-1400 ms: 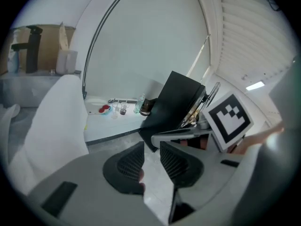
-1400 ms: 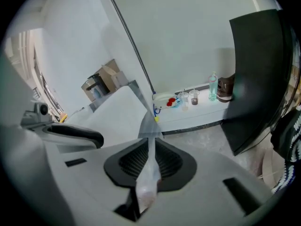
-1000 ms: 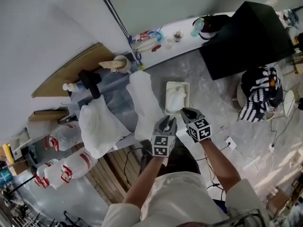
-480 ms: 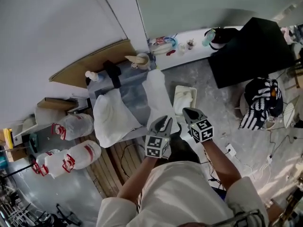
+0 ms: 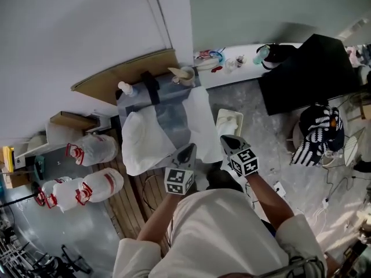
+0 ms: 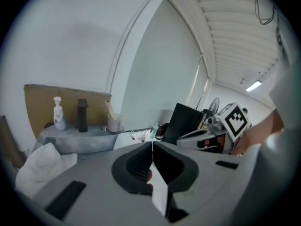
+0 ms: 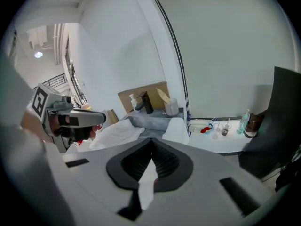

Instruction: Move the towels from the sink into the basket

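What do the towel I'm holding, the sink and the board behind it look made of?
Towel: soft white cloth, matte; it drapes and creases over the sink's edge.
Sink: grey and dull, perhaps concrete or stone; hard to tell.
Board: flat, plain brown, probably cardboard or thin wood.

Before you, left towel (image 5: 145,145) and right towel (image 5: 203,126) drape over the sink (image 5: 165,114); the basket (image 5: 230,122) stands just right.

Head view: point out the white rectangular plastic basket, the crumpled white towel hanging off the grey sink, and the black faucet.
White rectangular plastic basket (image 5: 229,111): head view, far rim.
Crumpled white towel (image 5: 146,141): head view, middle of the heap.
Black faucet (image 5: 152,89): head view, its upright body.
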Available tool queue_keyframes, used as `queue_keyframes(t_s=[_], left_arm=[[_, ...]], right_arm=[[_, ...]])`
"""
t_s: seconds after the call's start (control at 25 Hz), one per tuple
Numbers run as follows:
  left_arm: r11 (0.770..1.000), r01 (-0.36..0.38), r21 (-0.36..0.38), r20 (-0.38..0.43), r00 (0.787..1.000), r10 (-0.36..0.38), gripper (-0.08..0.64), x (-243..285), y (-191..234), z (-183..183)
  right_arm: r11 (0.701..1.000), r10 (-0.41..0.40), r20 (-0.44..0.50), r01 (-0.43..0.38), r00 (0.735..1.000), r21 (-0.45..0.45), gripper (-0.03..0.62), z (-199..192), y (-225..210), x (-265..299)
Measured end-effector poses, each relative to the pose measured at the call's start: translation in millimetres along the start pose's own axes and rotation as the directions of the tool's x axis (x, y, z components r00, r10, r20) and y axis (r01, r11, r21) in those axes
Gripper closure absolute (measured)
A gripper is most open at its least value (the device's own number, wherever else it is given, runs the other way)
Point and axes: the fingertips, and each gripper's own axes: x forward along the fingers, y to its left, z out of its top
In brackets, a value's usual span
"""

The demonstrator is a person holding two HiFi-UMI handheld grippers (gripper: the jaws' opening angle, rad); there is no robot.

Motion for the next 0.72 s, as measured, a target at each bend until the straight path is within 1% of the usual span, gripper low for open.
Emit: queue_keyframes(t_s=[0.12, 0.28, 0.72], left_arm=[[1.000, -0.010, -0.001, 0.011, 1.000, 0.010, 0.548, -6.8, 9.3, 4.3], [1.000, 0.000, -0.018, 0.009, 1.000, 0.000, 0.548, -8.6, 16.2, 1.7], [0.999, 0.005, -0.054, -0.030, 1.000, -0.006, 0.548, -5.2, 33.3, -27.7]], right_arm=[[1.000, 0.002, -0.019, -0.003, 1.000, -0.023, 0.589, 0.1, 5.6, 5.8], [0.999, 0.003, -0.052, -0.005, 0.999, -0.038, 0.575, -4.9, 5.9, 18.6], [1.000, 0.000, -0.183, -0.004, 0.983, -0.024, 0.483, -50.7, -12.8, 73.1]])
